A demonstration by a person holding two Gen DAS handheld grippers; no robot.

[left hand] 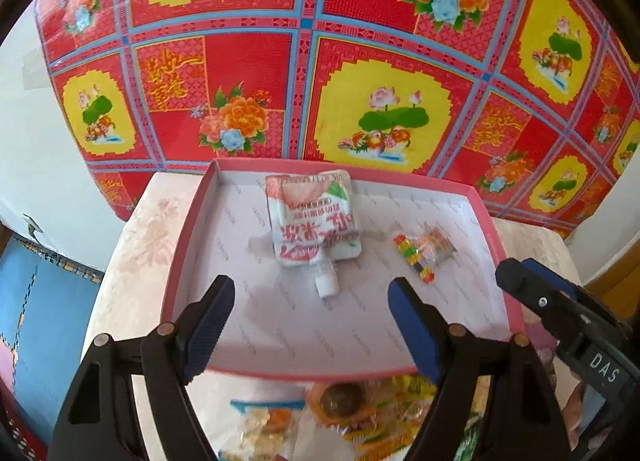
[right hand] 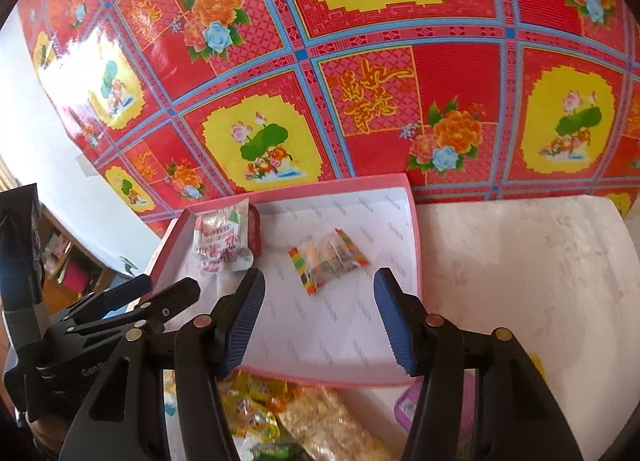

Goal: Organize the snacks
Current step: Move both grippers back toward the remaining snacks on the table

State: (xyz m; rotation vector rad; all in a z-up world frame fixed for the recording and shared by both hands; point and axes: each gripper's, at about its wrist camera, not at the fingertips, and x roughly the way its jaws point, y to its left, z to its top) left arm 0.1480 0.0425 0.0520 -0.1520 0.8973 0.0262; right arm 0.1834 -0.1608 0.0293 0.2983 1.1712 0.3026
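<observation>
A pink-rimmed box lid [left hand: 188, 229] with a white inside lies on the table; it also shows in the right wrist view [right hand: 416, 245]. In it lie a white and pink spouted drink pouch [left hand: 316, 221] [right hand: 222, 245] and a small clear candy packet with rainbow edges [left hand: 420, 255] [right hand: 326, 261]. A pile of loose snack packets [left hand: 360, 417] [right hand: 288, 417] lies in front of the box, under the grippers. My left gripper [left hand: 312, 301] is open and empty above the box's near half. My right gripper [right hand: 320, 289] is open and empty, just short of the candy packet.
The table [right hand: 540, 269] wears a pale flowered cloth, bare to the right of the box. A red, yellow and blue patterned sheet [left hand: 320, 61] covers the wall behind. Blue floor mats [left hand: 44, 309] lie to the left. Each gripper shows beside the other [left hand: 560, 313] [right hand: 132, 309].
</observation>
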